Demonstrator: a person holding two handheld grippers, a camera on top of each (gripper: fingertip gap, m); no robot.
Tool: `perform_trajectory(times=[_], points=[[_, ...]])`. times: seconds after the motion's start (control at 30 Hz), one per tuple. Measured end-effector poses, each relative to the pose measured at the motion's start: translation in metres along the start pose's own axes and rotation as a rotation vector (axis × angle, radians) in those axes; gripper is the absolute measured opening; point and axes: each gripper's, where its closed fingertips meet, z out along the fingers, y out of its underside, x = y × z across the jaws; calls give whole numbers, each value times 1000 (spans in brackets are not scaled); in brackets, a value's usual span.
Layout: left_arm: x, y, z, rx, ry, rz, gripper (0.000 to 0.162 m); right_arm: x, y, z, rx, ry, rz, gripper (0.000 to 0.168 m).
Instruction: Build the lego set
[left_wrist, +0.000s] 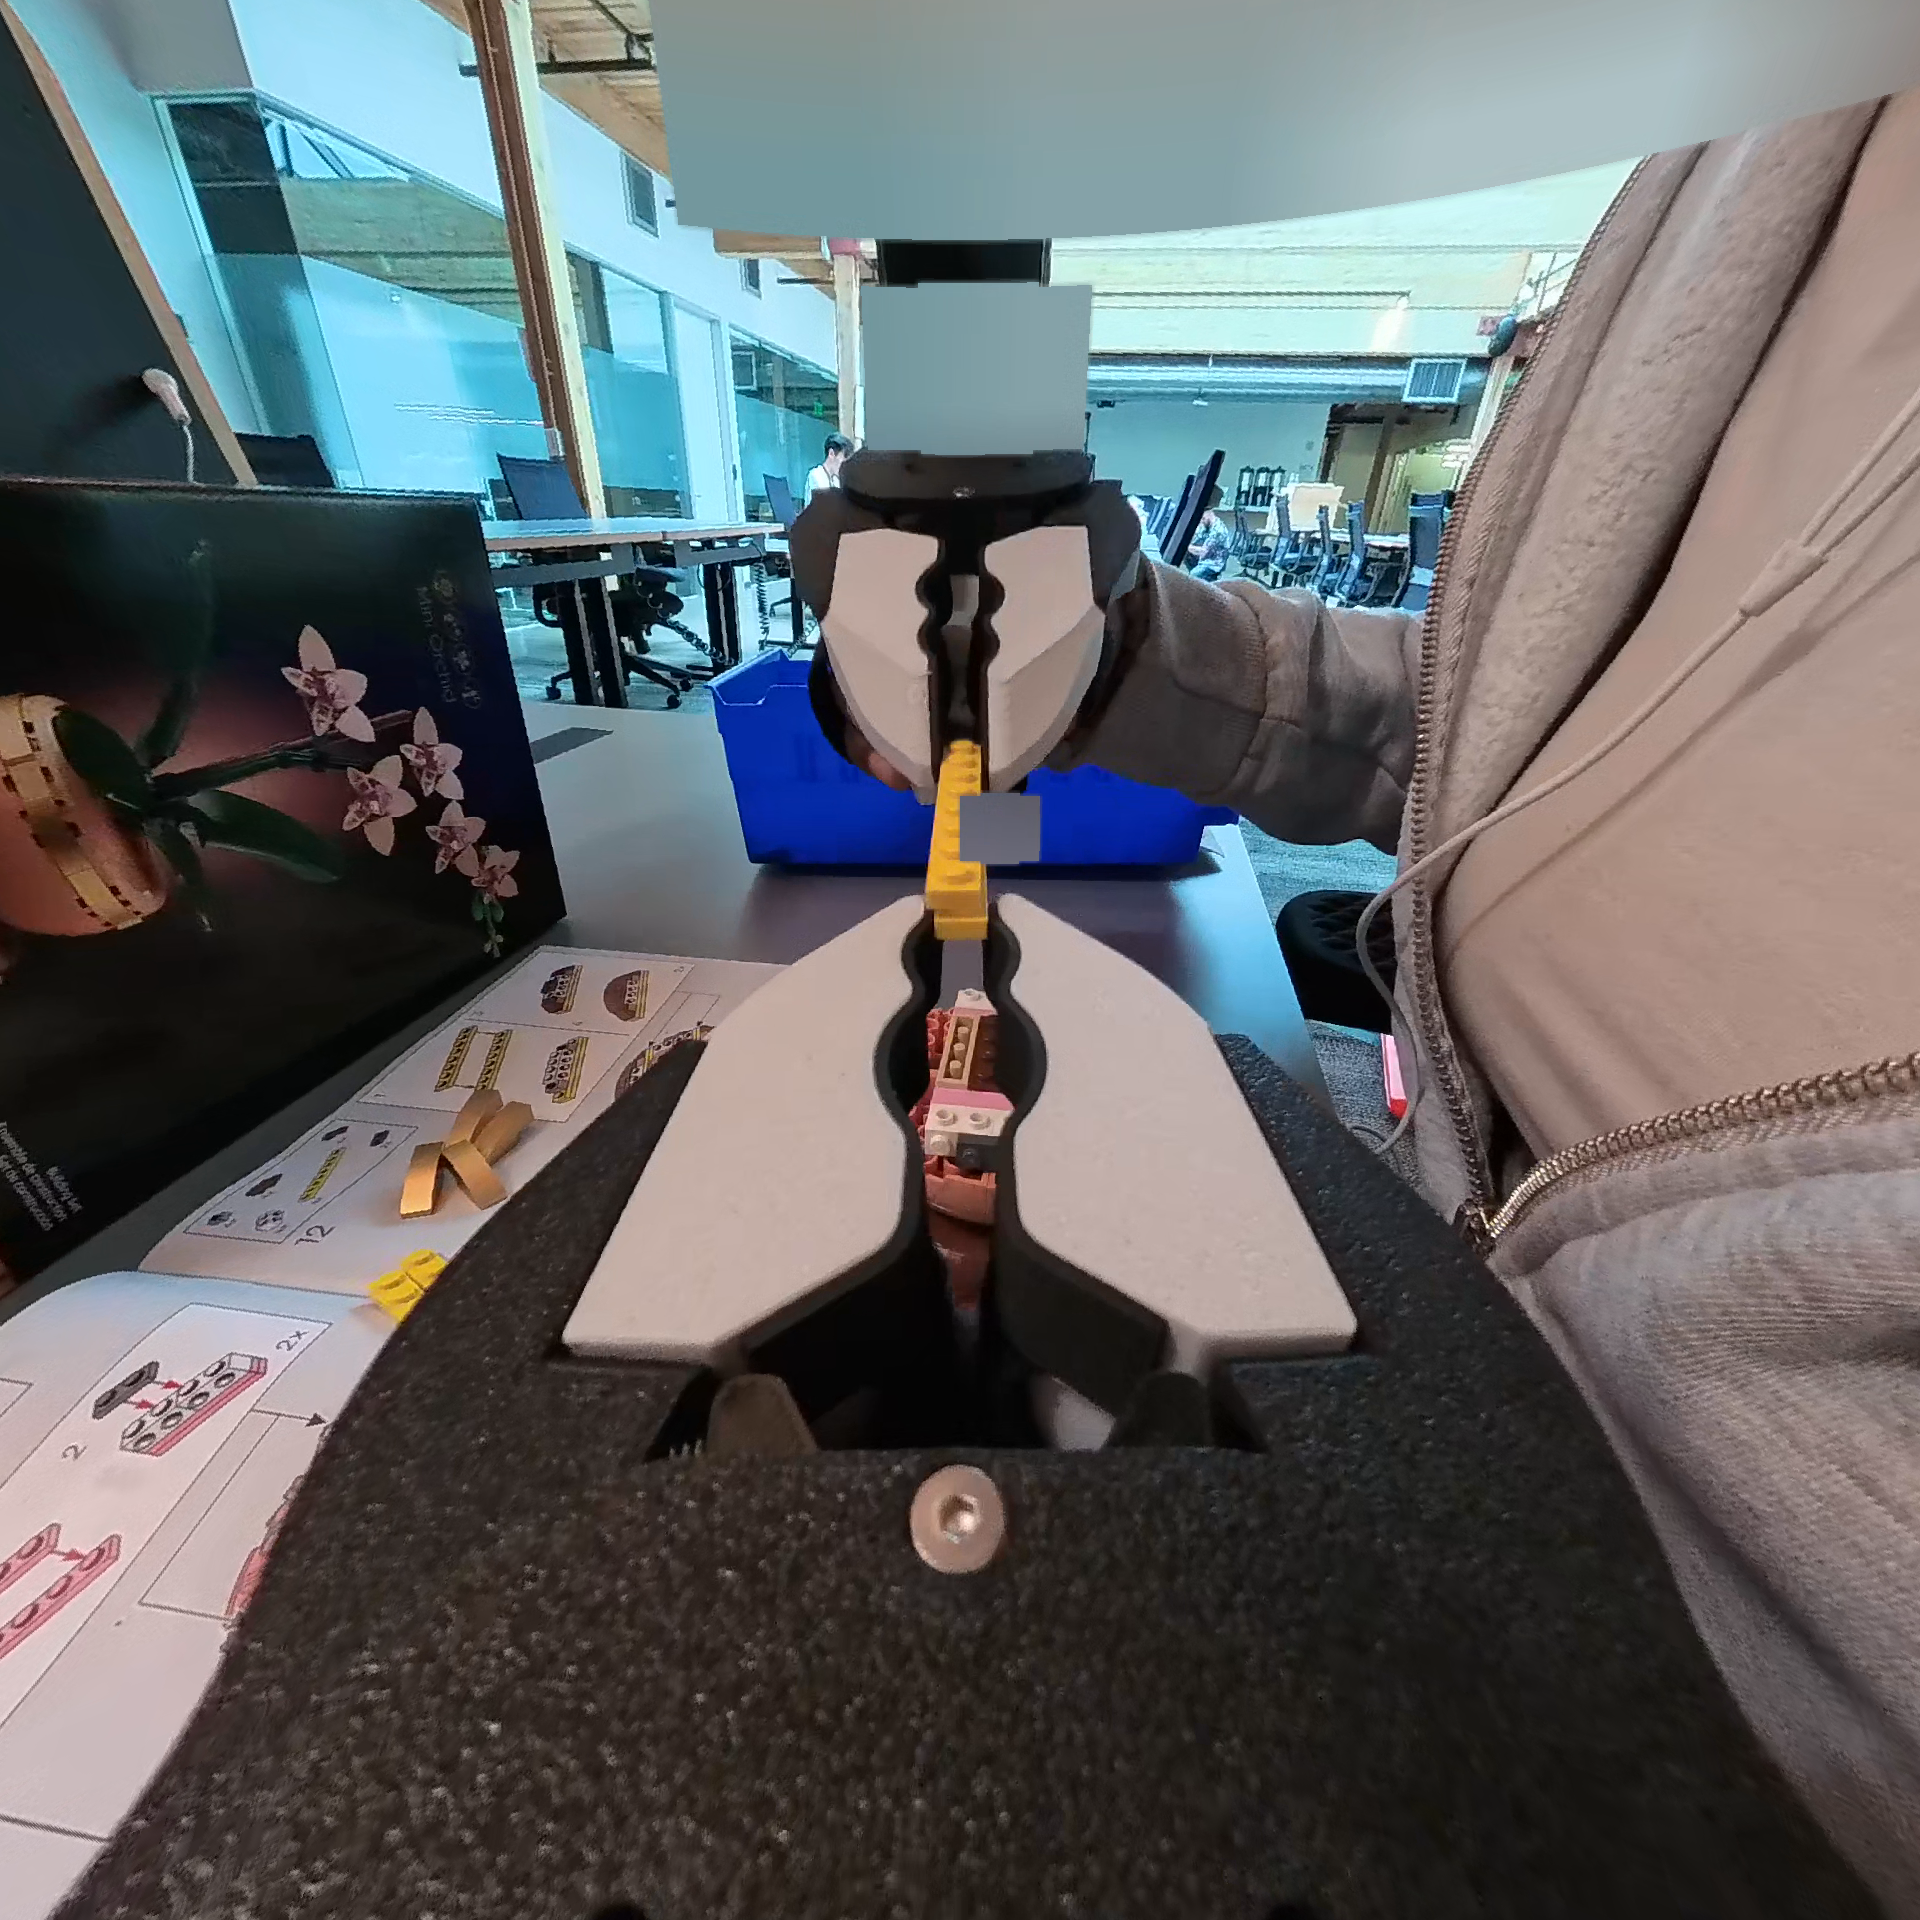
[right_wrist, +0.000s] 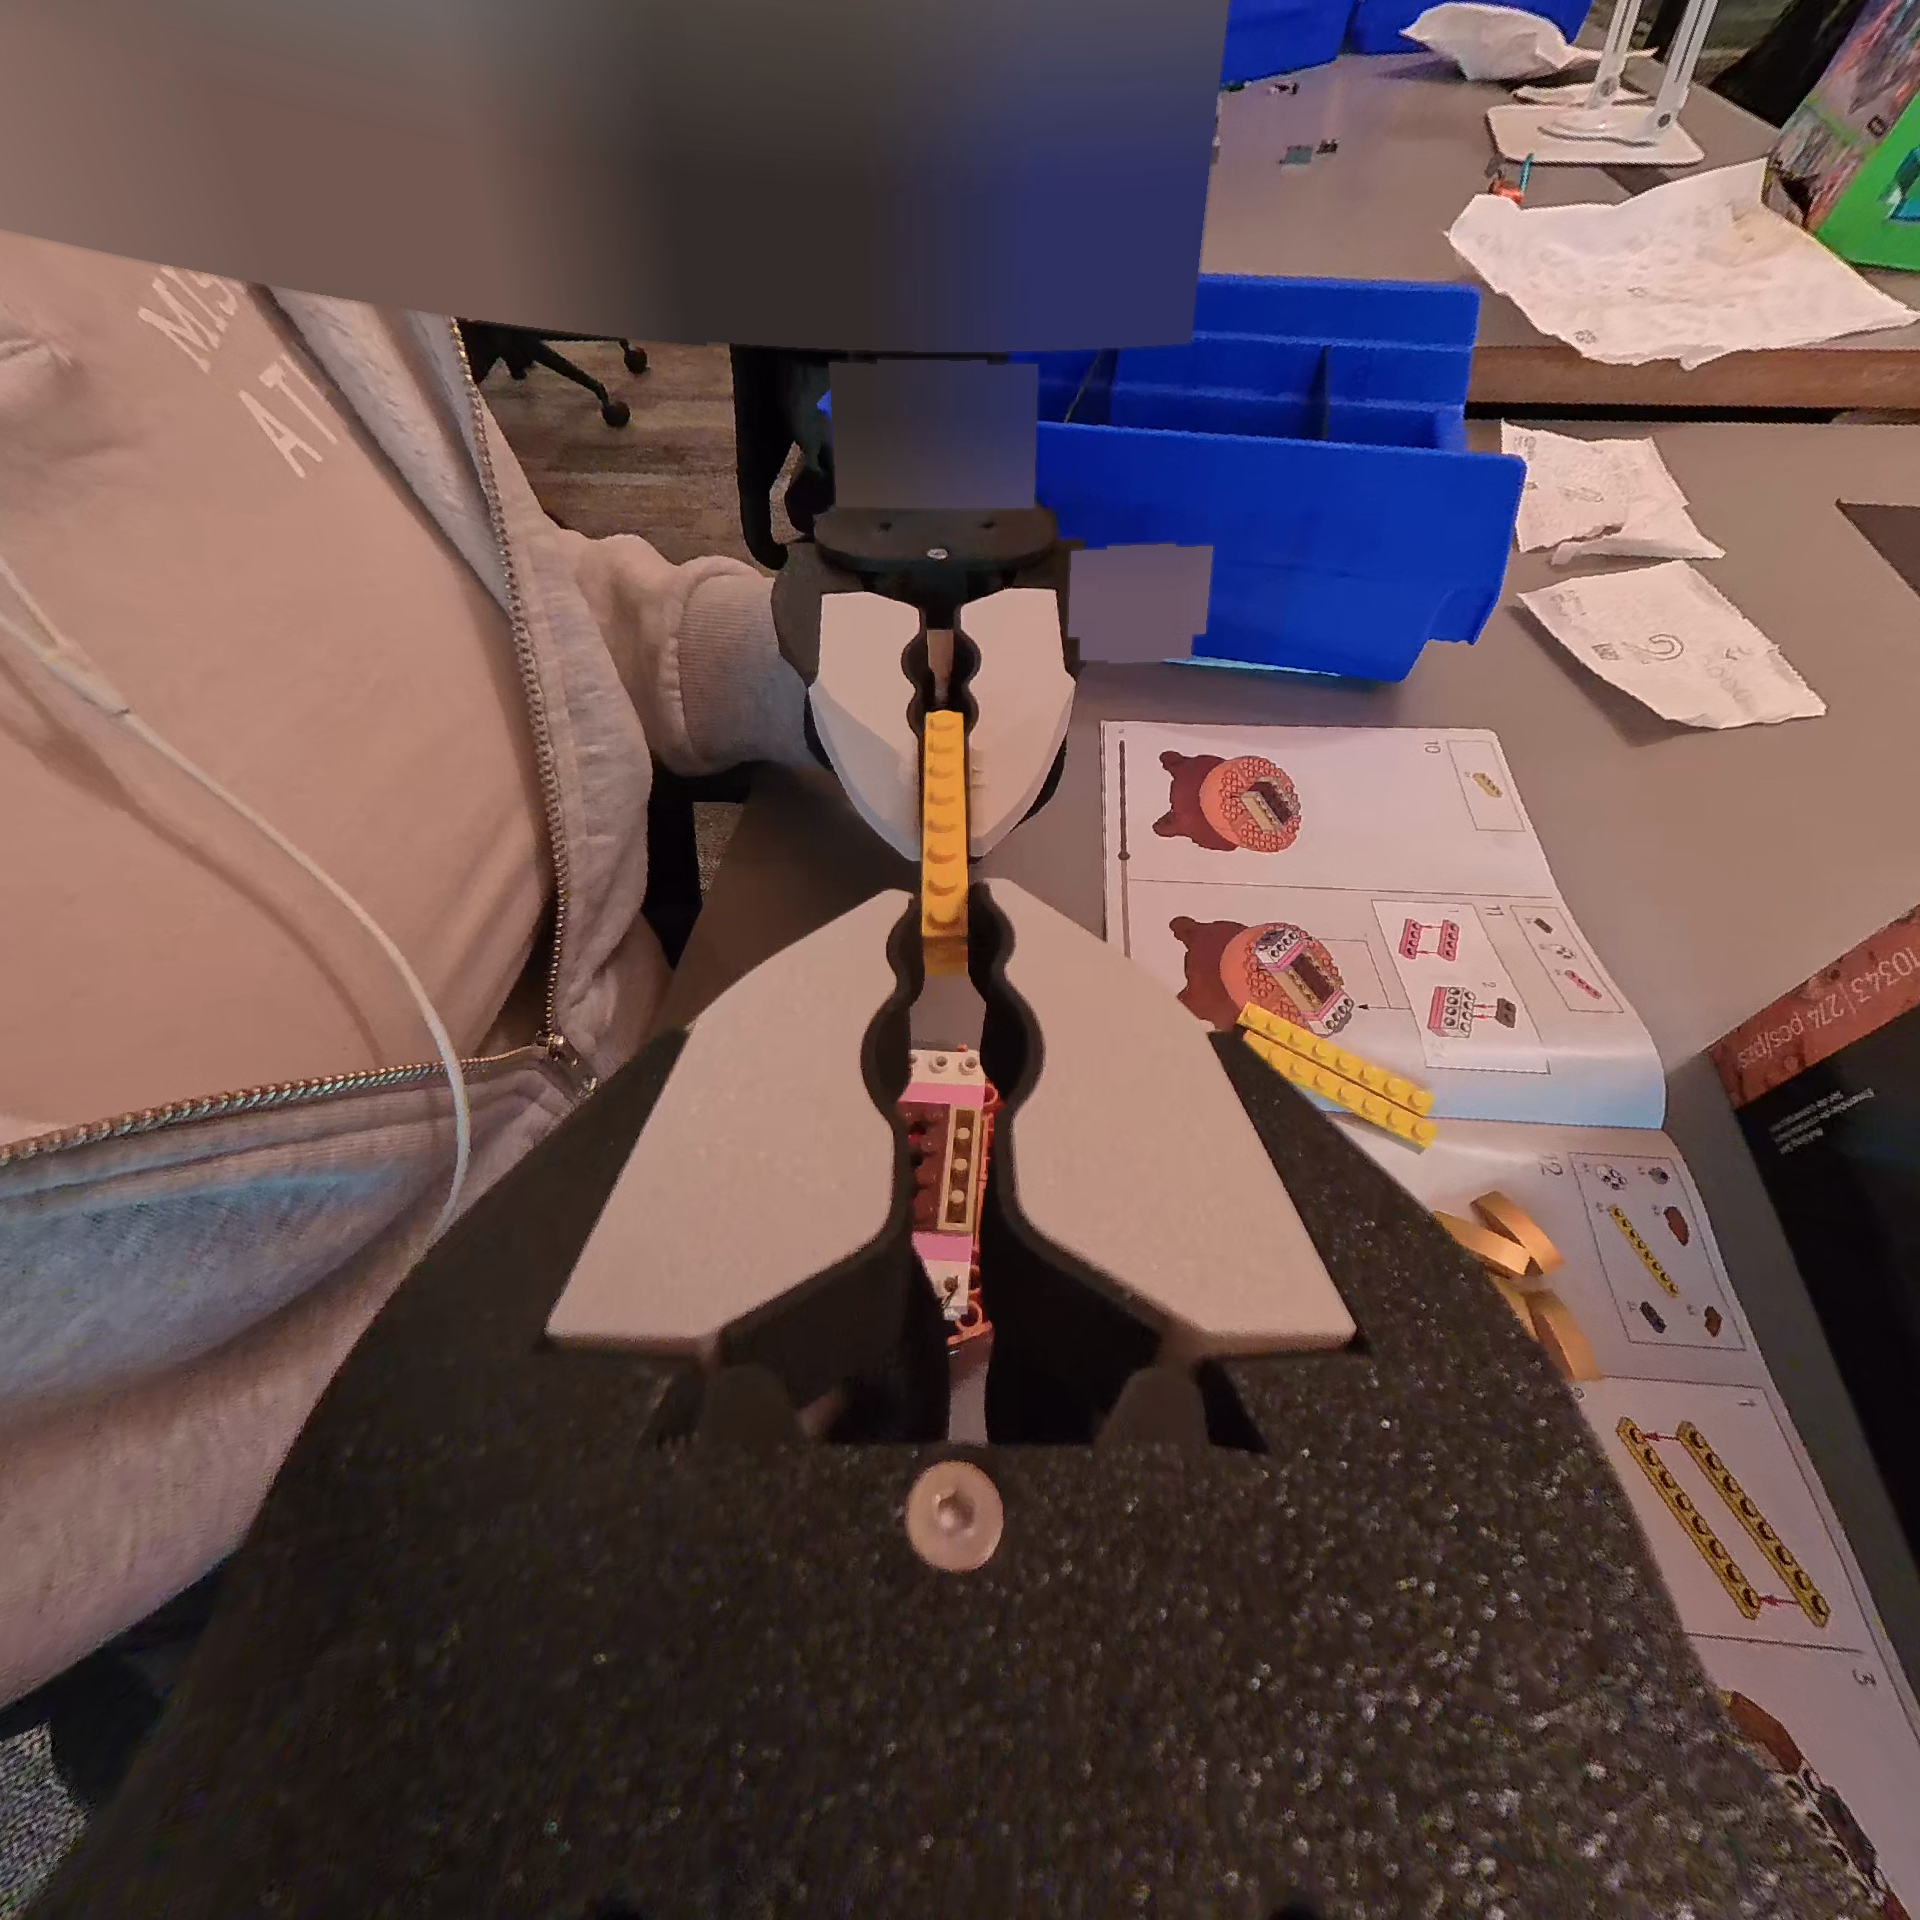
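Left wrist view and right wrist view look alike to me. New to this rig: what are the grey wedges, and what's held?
A person holds a two-finger gripper in each hand, each with a camera looking along its fingers. The grey wedges low in each picture are that camera's own fingers: left gripper in the left wrist view, right gripper in the right. They face each other, each shut on one end of a long yellow plate. Through the gap below shows the partly built model. On the table lie an instruction booklet, gold curved pieces, spare yellow plates and a blue bin.
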Motion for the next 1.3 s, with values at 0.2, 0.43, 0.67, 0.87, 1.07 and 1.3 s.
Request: perform_trajectory(times=[0.2,0.43,0.67,0.87,1.07,1.3], points=[[-1,-1,0,9,5,-4,6,1,0,1,-15,2,-4,8],[-1,-2,-1,16,6,-5,6,2,0,1,-20,7,-5,8],[-2,-2,-1,21,4,-8,6,3,1,2,-29,15,-5,8],[-5,-1,-2,19,-5,-12,6,6,4,3,-42,25,24,9],[-6,0,-4,24,-9,-20,6,7,5,4,-36,19,48,9],[-7,-1,-4,33,-11,-31,6,8,7,4,-44,23,62,13]])
